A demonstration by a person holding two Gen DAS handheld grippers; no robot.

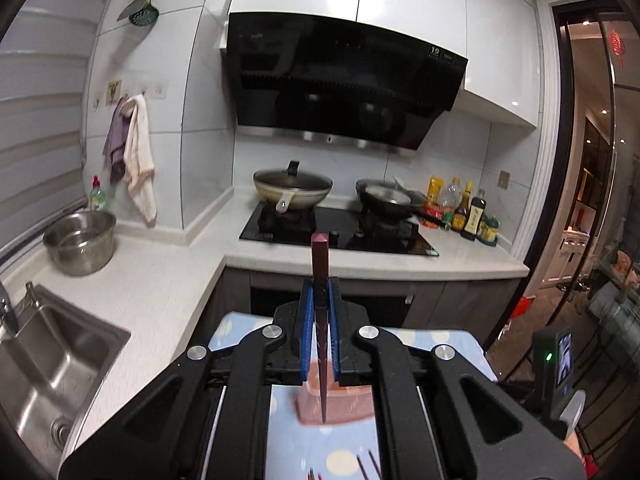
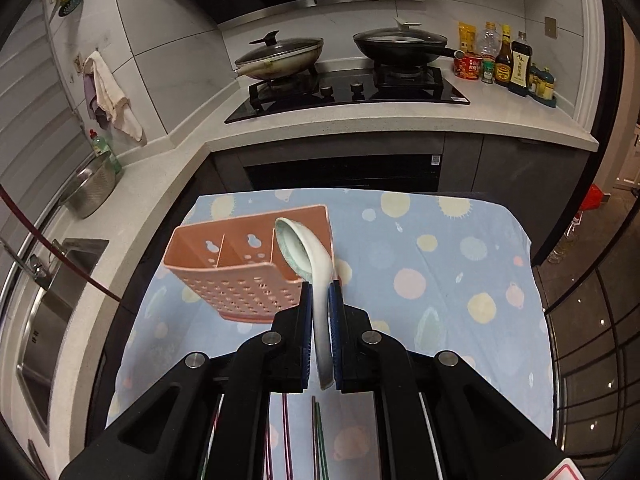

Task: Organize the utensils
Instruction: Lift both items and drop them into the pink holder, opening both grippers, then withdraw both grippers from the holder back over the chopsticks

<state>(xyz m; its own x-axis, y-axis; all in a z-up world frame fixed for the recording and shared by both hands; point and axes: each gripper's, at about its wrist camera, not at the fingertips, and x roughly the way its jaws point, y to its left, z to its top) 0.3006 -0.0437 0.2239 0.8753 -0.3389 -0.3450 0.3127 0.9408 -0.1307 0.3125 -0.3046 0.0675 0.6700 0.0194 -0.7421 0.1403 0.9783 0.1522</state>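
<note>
where the desk [image 2: 460, 264] lies under its blue dotted cloth, the pink utensil holder [image 2: 236, 280] stands at the left of the cloth, its slots showing nothing inside. the right tongs [image 2: 320, 296] are clamped on a white ceramic spoon [image 2: 316, 276], its bowl raised in front of the holder's right end. the left tongs [image 1: 320, 300] are clamped on a dark red chopstick [image 1: 320, 256], held upright above the holder. more chopsticks [image 2: 316, 432] lie on the cloth's near edge.

Table under dotted blue cloth [image 2: 440, 264], pink utensil caddy [image 2: 240, 280], loose chopsticks [image 2: 316, 432]
</note>
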